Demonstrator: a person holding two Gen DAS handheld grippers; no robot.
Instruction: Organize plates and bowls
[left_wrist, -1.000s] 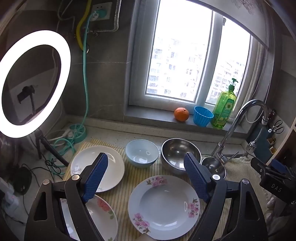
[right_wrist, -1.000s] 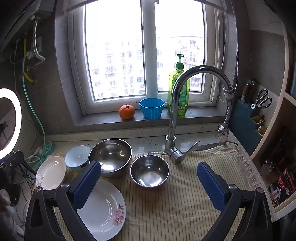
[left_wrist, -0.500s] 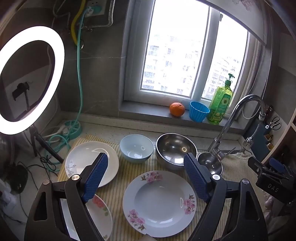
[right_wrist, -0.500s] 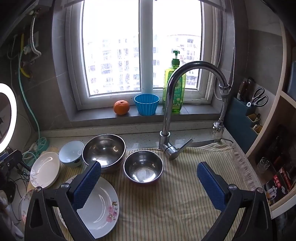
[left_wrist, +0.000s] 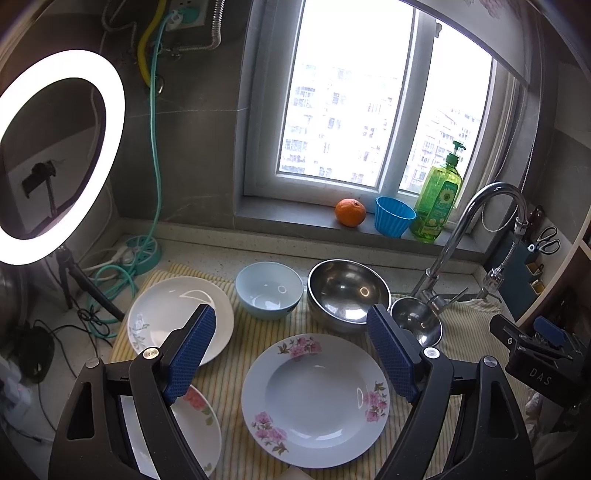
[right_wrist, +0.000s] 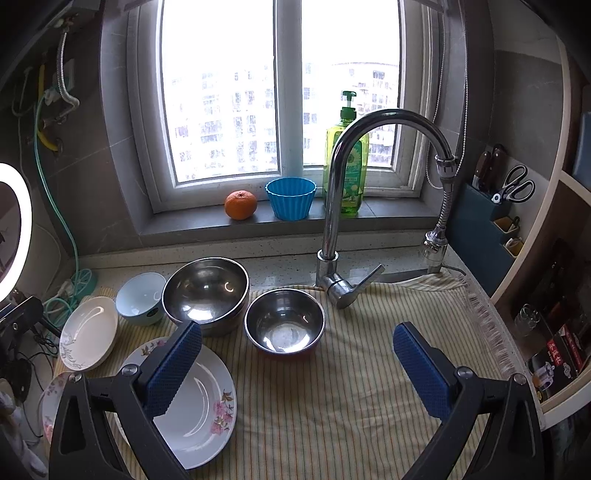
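- Opening step, by the look of it: nothing stacked yet, dishes spread singly over the striped cloth on the worktop.
- Left tongs spread wide and empty, above the flowered plate.
- Right tongs likewise agape, empty, near the small steel bowl.
- Next, probably: closing on one plate rim, thin and flat, so a low angle needed.
- Left view only: second flowered plate under the left finger, white plate, blue bowl, large steel bowl.
- Right view only: bare cloth right of the tap.
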